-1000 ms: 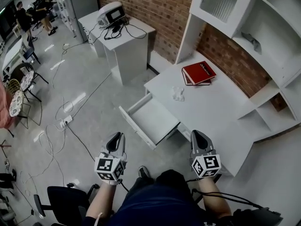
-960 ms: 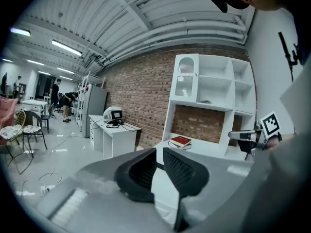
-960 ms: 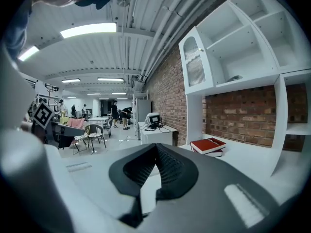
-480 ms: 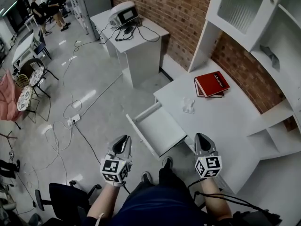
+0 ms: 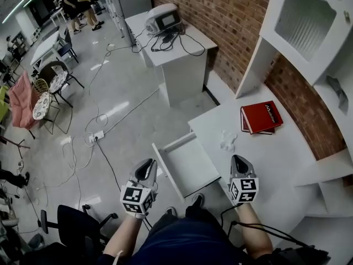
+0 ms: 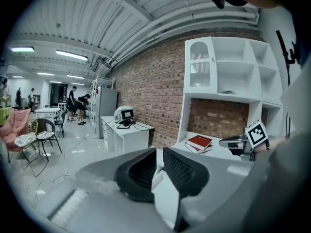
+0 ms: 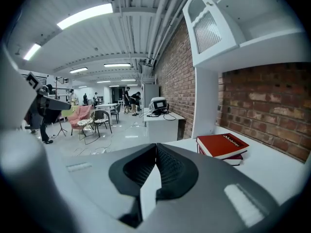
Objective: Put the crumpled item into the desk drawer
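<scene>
The crumpled item [image 5: 227, 141], a small white wad, lies on the white desk [image 5: 270, 153] just left of a red book [image 5: 261, 116]. The desk drawer [image 5: 190, 164] stands pulled out and looks bare inside. My right gripper [image 5: 239, 162] hovers at the desk's front edge, a short way in front of the wad. Its jaws are shut with nothing between them [image 7: 155, 147]. My left gripper [image 5: 146, 167] hangs over the floor just left of the drawer. Its jaws [image 6: 159, 152] stand almost together and hold nothing.
A white hutch with shelves [image 5: 309, 26] rises over the desk against the brick wall. A small white table [image 5: 176, 43] with a device and cables stands beyond. Cables and a power strip [image 5: 96, 136] lie on the floor; an office chair [image 5: 77, 225] is behind left.
The view has swung: desk, drawer and book have slid right and lower in the head view. Both grippers keep their places in front of me, jaws unchanged.
</scene>
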Demonstrator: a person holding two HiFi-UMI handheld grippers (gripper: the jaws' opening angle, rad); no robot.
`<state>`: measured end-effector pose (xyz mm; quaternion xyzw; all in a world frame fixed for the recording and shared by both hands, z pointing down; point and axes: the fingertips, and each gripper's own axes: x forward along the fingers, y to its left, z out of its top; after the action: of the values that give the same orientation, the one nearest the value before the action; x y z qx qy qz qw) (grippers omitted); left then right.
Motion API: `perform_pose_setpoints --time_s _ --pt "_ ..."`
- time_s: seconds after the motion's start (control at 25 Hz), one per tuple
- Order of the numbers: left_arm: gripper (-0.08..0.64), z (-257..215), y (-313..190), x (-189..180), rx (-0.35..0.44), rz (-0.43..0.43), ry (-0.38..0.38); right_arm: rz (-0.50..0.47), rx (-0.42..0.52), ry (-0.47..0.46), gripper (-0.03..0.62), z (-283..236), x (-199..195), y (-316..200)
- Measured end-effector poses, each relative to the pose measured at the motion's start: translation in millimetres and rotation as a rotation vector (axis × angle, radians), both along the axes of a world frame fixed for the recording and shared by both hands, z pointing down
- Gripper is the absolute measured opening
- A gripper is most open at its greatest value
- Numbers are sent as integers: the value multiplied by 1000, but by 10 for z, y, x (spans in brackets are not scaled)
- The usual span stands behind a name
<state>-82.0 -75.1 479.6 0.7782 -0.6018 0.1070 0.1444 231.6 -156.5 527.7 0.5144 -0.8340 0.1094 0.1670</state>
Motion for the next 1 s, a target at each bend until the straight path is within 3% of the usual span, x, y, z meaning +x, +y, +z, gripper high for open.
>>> perform_pose_setpoints --time_s 0.36,0.72,1.0 --pt "48 117 -145 -149 -44 -75 -18 -84 -134 49 34 616 -110 -388" --pt "49 412 -362 -310 -123 -32 -7 -43 -209 103 71 931 -175 -452" --pt "48 804 -595 -182 -200 29 33 -22 -259 153 86 1242 -159 -508"
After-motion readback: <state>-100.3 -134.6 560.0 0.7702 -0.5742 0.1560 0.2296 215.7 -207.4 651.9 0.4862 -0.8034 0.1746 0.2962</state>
